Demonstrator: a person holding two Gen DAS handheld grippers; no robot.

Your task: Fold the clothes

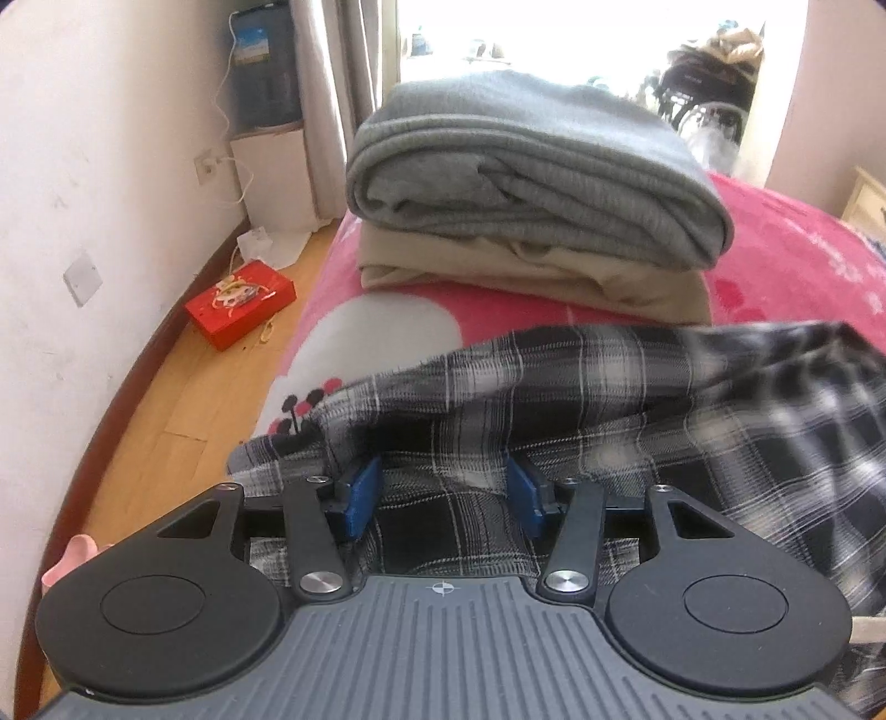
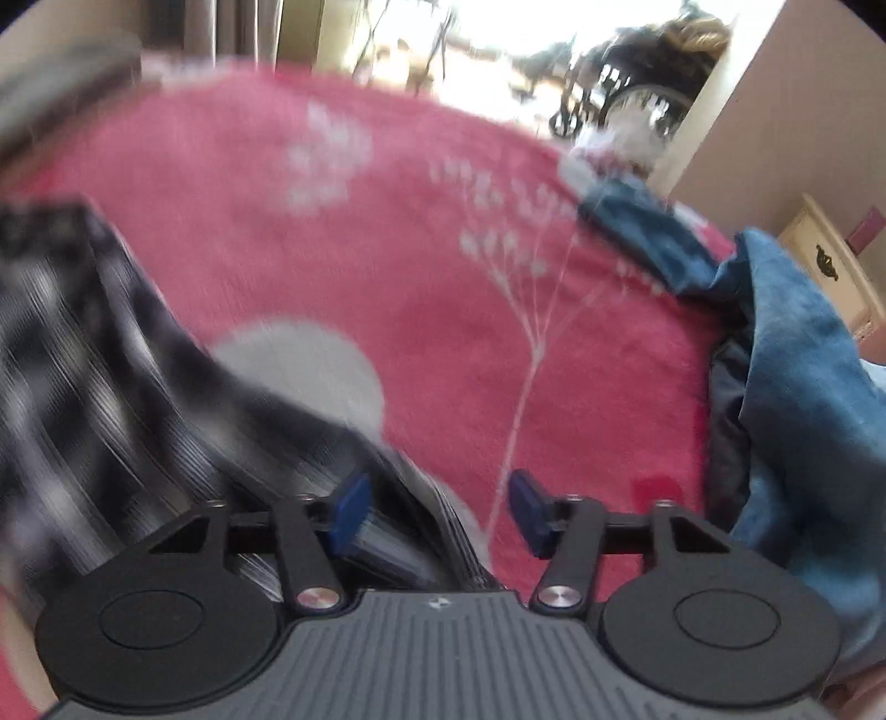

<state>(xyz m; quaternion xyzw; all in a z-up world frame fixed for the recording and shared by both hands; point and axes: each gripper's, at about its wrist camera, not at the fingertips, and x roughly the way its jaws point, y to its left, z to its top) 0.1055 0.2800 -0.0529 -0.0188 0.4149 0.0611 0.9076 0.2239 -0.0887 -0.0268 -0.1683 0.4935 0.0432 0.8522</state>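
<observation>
Nearest, left gripper (image 1: pixel 444 490) with blue pads (image 1: pixel 362 495) spread apart, hovering low over the black-and-white plaid shirt (image 1: pixel 581 399), cloth lying between and under the fingers but not pinched. Crumpled across the near part of the pink blanket (image 1: pixel 786 260), that shirt, its right side blurred. Right gripper (image 2: pixel 440 507) likewise spread wide, left pad (image 2: pixel 349 507) at the plaid edge, right pad over bare pink; hard to say through the smear whether any cloth is touched. Just beyond the shirt in the left view, a folded stack: grey garment (image 1: pixel 526 177) on top of a beige one (image 1: pixel 554 271), both resting on the blanket. Off to the right in the right view, rumpled blue fabric (image 2: pixel 786 354) on the bed's edge. Down on the wooden floor (image 1: pixel 166 399) beside the bed, a red box (image 1: pixel 239 304), near the white wall (image 1: pixel 83 166). Farthest back, curtains and a bright window (image 1: pixel 554 33).
</observation>
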